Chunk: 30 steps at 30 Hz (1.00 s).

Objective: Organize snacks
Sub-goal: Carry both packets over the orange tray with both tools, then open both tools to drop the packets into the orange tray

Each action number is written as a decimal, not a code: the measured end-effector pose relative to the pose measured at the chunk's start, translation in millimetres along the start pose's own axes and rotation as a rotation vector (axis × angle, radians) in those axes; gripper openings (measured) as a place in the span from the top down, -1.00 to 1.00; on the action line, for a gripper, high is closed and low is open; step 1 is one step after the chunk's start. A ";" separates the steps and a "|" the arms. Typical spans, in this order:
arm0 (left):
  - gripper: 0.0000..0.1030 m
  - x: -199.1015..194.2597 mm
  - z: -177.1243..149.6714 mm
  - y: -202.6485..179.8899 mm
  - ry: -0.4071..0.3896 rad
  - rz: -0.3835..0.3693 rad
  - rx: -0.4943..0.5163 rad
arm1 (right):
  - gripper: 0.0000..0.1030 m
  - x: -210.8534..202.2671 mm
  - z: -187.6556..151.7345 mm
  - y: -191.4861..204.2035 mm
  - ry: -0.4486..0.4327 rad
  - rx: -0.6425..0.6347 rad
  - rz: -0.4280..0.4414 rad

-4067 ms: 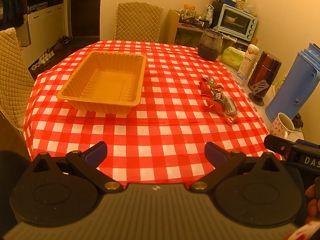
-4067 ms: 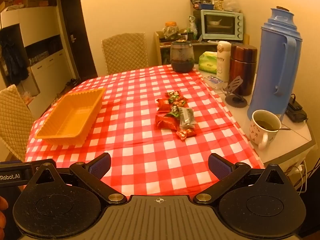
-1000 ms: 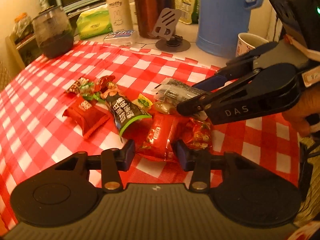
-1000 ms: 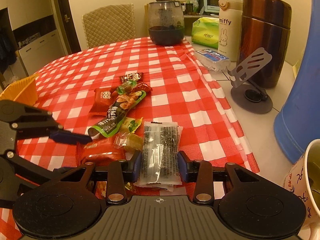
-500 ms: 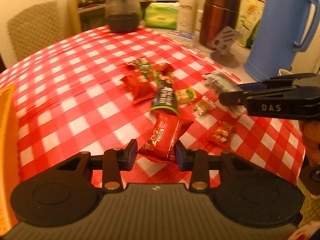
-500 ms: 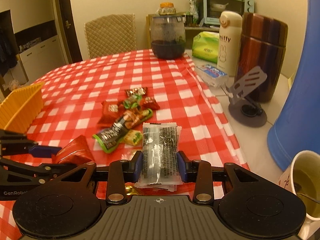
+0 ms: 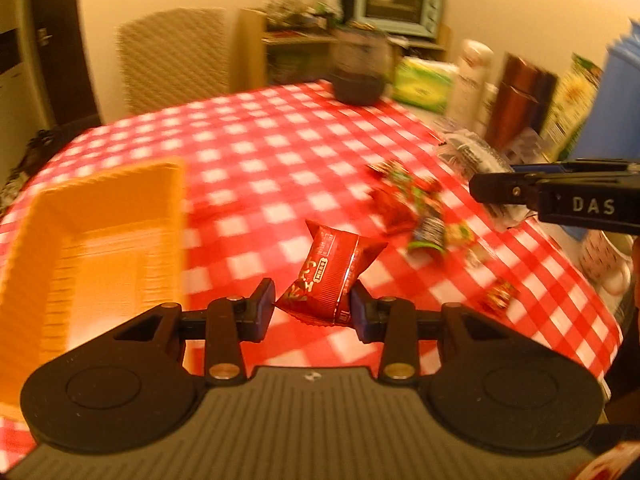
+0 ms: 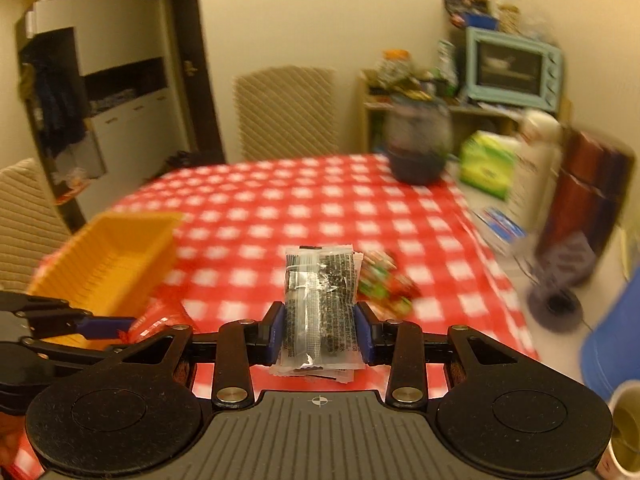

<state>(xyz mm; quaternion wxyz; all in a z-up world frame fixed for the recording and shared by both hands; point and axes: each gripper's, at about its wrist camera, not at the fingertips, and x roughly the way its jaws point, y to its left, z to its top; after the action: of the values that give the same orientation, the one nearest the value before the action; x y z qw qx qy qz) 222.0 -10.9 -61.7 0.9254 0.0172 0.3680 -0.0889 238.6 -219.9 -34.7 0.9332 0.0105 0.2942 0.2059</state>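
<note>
two claws gripping | left claw (image 7: 313,307): crinkly red foil pouch (image 7: 331,276) | right claw (image 8: 319,332): flat clear packet (image 8: 320,300)

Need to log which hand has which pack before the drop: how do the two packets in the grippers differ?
The left gripper clamps a glossy opaque red foil packet, puffy and leaning to one side. The right gripper clamps a clear plastic packet of dark contents, flat and standing upright. The red one bears a printed label, the clear one small black text. Both are held off the red-checked tablecloth, short of the orange plastic tray.
</note>
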 end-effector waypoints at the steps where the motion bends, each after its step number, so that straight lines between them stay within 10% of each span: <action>1: 0.30 -6.2 1.2 8.2 -0.008 0.013 -0.015 | 0.27 -0.4 6.0 11.3 -0.009 -0.012 0.017; 16: 0.30 -52.2 -19.2 152.0 -0.030 0.237 -0.187 | 0.27 76.6 25.5 161.0 0.030 -0.052 0.277; 30: 0.20 -21.2 -40.2 194.1 0.011 0.245 -0.255 | 0.27 134.9 4.1 198.2 0.127 -0.092 0.309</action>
<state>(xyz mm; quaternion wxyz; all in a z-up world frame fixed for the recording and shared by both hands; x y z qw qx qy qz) 214.0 187.1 -83.0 0.9220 -0.0551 0.3765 0.0721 266.0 14.5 -76.8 0.8695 -0.0002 0.3378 0.3603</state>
